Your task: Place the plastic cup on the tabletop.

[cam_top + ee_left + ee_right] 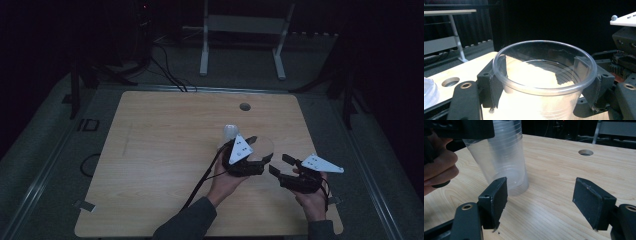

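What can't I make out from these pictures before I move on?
- Cup base: cut off by the left gripper view's bottom edge.
- Cup rim: hidden in the right gripper view by the left tongs.
- Second pale thing: too dim and small in the high view, cropped in the left gripper view.

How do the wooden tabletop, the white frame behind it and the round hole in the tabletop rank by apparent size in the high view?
1. wooden tabletop
2. white frame, though it stands farther from the camera
3. round hole
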`<state>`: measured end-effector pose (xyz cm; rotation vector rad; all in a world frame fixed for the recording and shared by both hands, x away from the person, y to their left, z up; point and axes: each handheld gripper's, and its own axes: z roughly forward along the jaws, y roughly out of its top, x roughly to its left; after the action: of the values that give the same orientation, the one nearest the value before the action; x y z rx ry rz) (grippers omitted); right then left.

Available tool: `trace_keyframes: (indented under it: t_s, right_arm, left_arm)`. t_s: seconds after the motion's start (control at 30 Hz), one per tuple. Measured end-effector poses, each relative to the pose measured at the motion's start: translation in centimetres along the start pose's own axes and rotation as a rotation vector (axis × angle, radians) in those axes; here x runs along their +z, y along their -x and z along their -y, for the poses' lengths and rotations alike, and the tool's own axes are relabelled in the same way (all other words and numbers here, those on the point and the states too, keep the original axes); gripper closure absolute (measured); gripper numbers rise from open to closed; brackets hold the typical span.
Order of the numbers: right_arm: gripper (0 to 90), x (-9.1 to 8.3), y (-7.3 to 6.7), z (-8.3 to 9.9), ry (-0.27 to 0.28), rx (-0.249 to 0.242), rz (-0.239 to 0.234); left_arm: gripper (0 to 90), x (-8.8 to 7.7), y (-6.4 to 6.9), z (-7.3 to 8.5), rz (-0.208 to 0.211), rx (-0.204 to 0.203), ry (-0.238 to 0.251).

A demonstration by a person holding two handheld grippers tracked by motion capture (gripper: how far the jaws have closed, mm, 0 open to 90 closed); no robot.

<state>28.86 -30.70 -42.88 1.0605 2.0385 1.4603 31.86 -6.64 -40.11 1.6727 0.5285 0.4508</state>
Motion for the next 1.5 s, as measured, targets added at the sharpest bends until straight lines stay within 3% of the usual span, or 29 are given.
trace_keyframes:
  t_s: [1.5]
  right_arm:
    - [27.7,-1.6,1.4,0.3,0.032,0.031,0.039]
  left_arm:
    - [28.2,0.6,0.1,1.7,-0.003,0.000,-0.012]
